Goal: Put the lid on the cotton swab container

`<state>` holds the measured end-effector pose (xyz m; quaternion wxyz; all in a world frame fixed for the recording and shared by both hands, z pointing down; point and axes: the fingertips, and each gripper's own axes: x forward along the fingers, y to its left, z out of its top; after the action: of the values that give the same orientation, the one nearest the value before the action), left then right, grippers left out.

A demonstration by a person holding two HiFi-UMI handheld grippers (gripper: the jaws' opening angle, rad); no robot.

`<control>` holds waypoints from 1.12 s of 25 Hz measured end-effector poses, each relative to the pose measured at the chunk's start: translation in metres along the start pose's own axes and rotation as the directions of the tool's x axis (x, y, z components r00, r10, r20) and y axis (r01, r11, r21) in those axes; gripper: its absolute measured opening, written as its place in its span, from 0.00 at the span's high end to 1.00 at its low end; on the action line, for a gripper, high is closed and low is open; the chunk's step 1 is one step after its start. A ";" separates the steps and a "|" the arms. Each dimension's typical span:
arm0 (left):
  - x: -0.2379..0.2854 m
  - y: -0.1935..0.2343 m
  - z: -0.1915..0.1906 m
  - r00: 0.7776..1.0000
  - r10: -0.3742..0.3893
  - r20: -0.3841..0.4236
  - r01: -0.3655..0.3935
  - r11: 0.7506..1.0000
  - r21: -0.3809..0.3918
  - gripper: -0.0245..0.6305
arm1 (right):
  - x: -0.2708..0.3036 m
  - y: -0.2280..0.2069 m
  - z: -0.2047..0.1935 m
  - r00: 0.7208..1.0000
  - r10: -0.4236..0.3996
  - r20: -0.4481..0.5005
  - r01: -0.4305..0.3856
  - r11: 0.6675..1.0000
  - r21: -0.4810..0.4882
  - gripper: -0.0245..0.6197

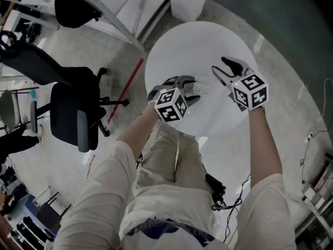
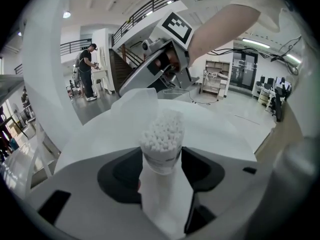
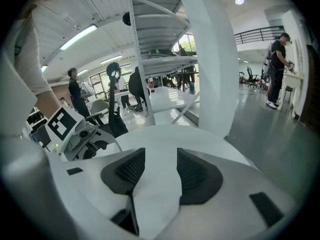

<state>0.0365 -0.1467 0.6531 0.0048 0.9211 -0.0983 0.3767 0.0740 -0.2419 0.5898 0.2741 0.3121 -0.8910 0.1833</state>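
- So, my left gripper (image 2: 161,153) has the cotton swab container (image 2: 161,163) between its fingers. The dark pads (image 2: 131,171) sit against its two sides, pinching it lightly around the lower part of the wall.
- My right gripper (image 3: 161,166) is spread and has nothing in it; only bare table (image 1: 197,40) shows between its fingers.
- The container stands on the round white table, just ahead of my left gripper and near the edge closest to me. The right gripper hangs a little apart, to its right.
- I judge it light: a small clear plastic tub packed with swabs. The wall looks thin and smooth, so it may slip if held loosely and give if I squeeze hard.
- It is narrow and tall for its base, so a sideways nudge could tip it and spill the swabs.
- The best hold, I think, is where the pads are now, low on the side wall. That leaves the rim and swab tips (image 2: 164,130) free for the lid.
- Its long axis runs straight up from the table. The open mouth and the white tips face upward, with the base down.
- I cannot find the lid in any view.
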 end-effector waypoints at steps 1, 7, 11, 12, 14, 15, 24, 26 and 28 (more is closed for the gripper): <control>0.000 0.000 0.000 1.000 0.001 -0.002 -0.001 1.000 0.004 0.60 | 0.000 0.001 0.000 1.000 0.006 -0.007 -0.006 1.000 -0.008 0.64; 0.001 0.003 -0.002 1.000 0.008 -0.008 -0.008 1.000 -0.010 0.60 | 0.002 0.011 0.000 0.998 0.054 -0.021 -0.054 0.998 -0.021 0.66; 0.000 0.002 -0.001 1.000 0.007 -0.012 -0.007 1.000 -0.011 0.60 | -0.001 0.022 0.002 0.996 0.087 -0.019 -0.088 0.995 -0.041 0.68; 0.000 0.002 -0.001 1.000 0.007 -0.013 -0.008 1.000 -0.012 0.60 | -0.002 0.025 0.002 0.995 0.098 -0.020 -0.099 0.994 -0.045 0.68; 0.001 0.002 -0.001 1.000 0.009 -0.014 -0.009 1.000 -0.013 0.60 | -0.004 0.031 0.001 0.992 0.122 -0.024 -0.123 0.991 -0.047 0.72; 0.001 0.002 -0.001 1.000 0.010 -0.014 -0.010 1.000 -0.013 0.60 | -0.005 0.034 0.000 0.991 0.133 -0.026 -0.134 0.990 -0.049 0.73; 0.001 0.002 -0.002 1.000 0.017 -0.021 -0.017 1.000 -0.013 0.60 | -0.013 0.057 -0.010 0.981 0.190 -0.045 -0.193 0.979 -0.063 0.78; 0.001 0.003 -0.002 1.000 0.019 -0.022 -0.019 1.000 -0.014 0.60 | -0.014 0.061 -0.011 0.979 0.200 -0.049 -0.203 0.977 -0.068 0.80; 0.001 0.003 -0.003 0.999 0.021 -0.024 -0.022 1.000 -0.014 0.60 | -0.015 0.066 -0.013 0.975 0.214 -0.055 -0.218 0.973 -0.071 0.83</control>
<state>0.0349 -0.1498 0.6557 0.0086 0.9154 -0.1109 0.3868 0.0455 -0.1795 0.5804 0.2853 0.1981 -0.9193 0.1849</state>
